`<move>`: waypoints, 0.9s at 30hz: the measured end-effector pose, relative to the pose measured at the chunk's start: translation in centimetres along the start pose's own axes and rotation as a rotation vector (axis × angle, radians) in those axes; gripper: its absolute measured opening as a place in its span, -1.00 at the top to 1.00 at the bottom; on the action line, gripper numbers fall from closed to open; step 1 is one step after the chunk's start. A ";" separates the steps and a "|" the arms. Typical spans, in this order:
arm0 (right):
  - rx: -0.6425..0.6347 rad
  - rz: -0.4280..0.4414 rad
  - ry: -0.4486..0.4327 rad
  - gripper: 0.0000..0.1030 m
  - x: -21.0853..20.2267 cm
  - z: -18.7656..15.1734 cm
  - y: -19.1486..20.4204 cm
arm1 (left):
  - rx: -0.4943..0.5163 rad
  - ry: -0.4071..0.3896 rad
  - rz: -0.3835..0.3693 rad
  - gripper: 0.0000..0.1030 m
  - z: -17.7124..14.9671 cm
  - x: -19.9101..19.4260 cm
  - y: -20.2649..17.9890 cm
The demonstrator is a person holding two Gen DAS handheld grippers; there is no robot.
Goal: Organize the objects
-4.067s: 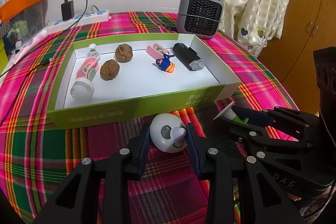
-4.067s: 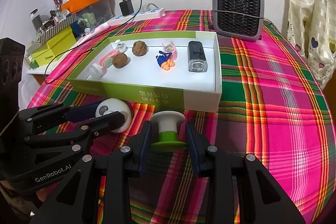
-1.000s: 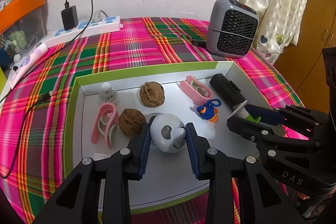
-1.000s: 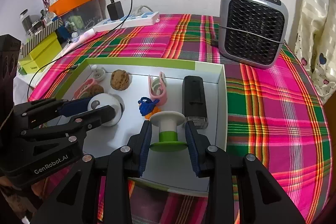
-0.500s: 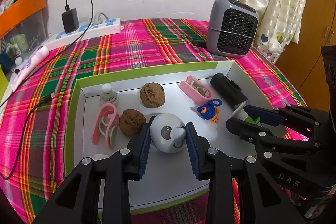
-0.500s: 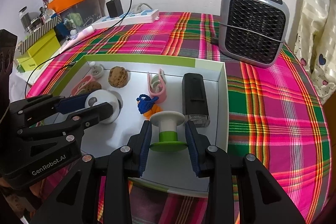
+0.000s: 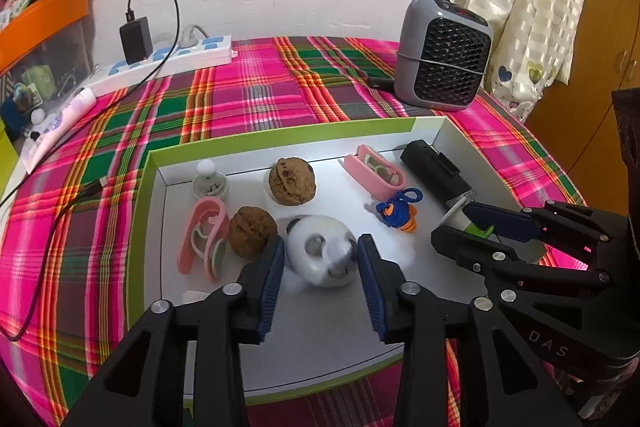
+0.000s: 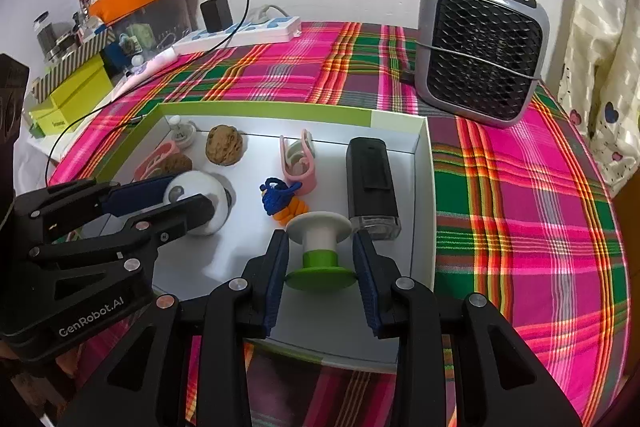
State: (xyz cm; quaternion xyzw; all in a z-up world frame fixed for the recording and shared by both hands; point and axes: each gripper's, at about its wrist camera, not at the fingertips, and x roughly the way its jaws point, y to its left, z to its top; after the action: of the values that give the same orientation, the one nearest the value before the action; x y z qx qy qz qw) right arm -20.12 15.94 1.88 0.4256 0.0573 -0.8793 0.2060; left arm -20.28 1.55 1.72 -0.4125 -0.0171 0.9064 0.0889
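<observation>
A white panda-face ball [image 7: 322, 255] lies blurred on the floor of the white box with a green rim [image 7: 280, 135]. My left gripper [image 7: 320, 241] straddles it with its jaws opening; the blue pads stand just off its sides. In the right wrist view the left gripper [image 8: 192, 197] hangs over the ball [image 8: 200, 201] at the box's left. My right gripper [image 8: 319, 235] is shut on a white-and-green spool [image 8: 318, 251], held upright over the box floor near its front right. From the left wrist view the right gripper [image 7: 456, 221] hides most of the spool.
The box also holds two walnuts [image 7: 291, 181] [image 7: 252, 231], two pink clips [image 7: 376, 177] [image 7: 202, 237], a black device [image 8: 370, 183], a blue-and-orange knit toy [image 8: 282, 201] and a small white knob [image 7: 209, 181]. A grey heater [image 8: 482, 57] and a power strip [image 8: 240, 31] stand behind on the plaid cloth.
Both grippers came from in front of the box to over its floor. In the last half second the left jaws widened and the ball came loose, now blurred. The right grip is unchanged.
</observation>
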 end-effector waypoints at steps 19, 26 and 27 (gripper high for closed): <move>0.014 -0.010 -0.050 0.24 -2.6 -1.1 0.7 | -0.017 -0.053 0.075 0.15 -1.4 -3.7 -0.2; 0.010 -0.023 -0.086 0.24 -4.7 -2.4 1.7 | -0.021 -0.073 0.110 0.15 -3.0 -6.0 -0.7; 0.008 -0.023 -0.089 0.24 -4.9 -2.6 1.8 | -0.014 -0.079 0.119 0.15 -3.4 -6.3 -0.9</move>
State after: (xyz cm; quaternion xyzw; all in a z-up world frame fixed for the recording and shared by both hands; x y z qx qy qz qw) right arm -14.82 16.54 4.16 0.3864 0.0494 -0.8998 0.1963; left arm -13.50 1.16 4.28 -0.3774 -0.0024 0.9255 0.0310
